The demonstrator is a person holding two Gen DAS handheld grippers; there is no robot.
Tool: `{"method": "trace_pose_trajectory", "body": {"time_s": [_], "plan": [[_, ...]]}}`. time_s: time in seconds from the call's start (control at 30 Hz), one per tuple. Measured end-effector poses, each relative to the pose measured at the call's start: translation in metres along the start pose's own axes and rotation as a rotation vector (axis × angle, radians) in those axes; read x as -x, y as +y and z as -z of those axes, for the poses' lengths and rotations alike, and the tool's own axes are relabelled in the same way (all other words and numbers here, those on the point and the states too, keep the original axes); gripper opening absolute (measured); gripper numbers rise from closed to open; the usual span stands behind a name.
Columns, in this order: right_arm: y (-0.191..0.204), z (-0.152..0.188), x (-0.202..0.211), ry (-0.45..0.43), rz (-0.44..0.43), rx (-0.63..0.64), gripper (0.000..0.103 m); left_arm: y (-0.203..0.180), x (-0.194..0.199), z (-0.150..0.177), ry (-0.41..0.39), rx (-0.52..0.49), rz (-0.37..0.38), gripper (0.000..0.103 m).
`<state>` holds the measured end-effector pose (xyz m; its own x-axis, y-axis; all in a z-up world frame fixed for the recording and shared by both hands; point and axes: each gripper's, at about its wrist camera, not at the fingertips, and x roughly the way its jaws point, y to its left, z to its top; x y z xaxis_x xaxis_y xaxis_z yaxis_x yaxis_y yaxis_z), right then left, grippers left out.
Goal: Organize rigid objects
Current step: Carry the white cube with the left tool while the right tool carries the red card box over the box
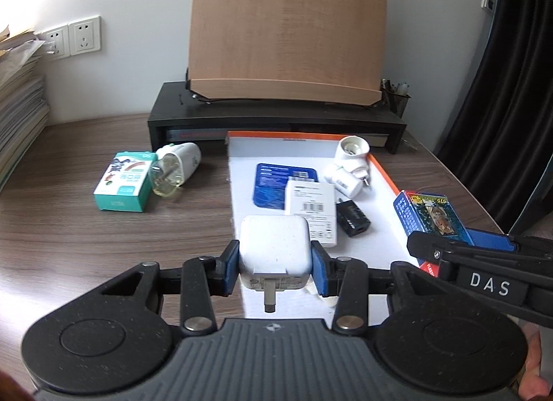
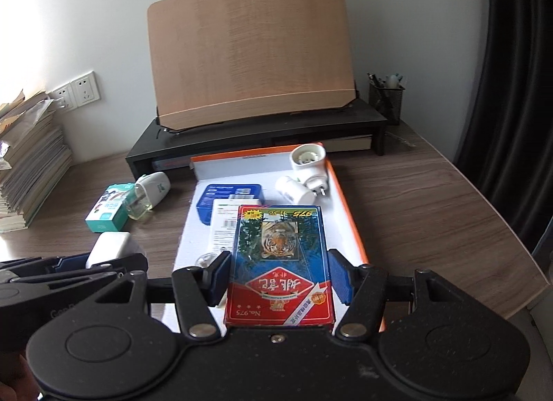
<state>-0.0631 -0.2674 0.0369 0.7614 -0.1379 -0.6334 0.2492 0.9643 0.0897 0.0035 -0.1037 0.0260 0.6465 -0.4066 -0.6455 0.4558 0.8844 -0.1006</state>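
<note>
Evidently mid-sort: left hand-held gripper point(image 1: 274, 268) clamps white charger point(image 1: 274, 249), right hand-held gripper point(image 2: 278, 278) clamps card box point(image 2: 280, 262); both poised over orange-rimmed tray point(image 2: 349, 214), mosquito-liquid bottle point(image 1: 166, 176) loose at ten o'clock on bench point(image 1: 103, 245).

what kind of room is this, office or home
Probably a home study or small office desk, though I can't be sure: a wooden book stand on a black desk riser, a mesh pen holder, and stacked books beside wall sockets.

"No.975" on card box point(image 2: 280, 266); "DAS" on gripper point(image 1: 463, 255)
</note>
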Motion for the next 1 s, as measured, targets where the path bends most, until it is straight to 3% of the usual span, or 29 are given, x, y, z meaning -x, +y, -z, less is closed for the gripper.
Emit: {"method": "trace_pose_trajectory", "body": {"time_s": [0.53,1.0], "plan": [[-0.044,-0.003,-0.004,-0.012,-0.034,0.002,0.071,-0.039,-0.011,-0.002,-0.011,0.011,-0.016,0.042],[-0.044,-0.007,-0.020,0.004,-0.098,0.043,0.071,-0.039,-0.018,-0.005,-0.011,0.041,-0.048,0.042]]}}
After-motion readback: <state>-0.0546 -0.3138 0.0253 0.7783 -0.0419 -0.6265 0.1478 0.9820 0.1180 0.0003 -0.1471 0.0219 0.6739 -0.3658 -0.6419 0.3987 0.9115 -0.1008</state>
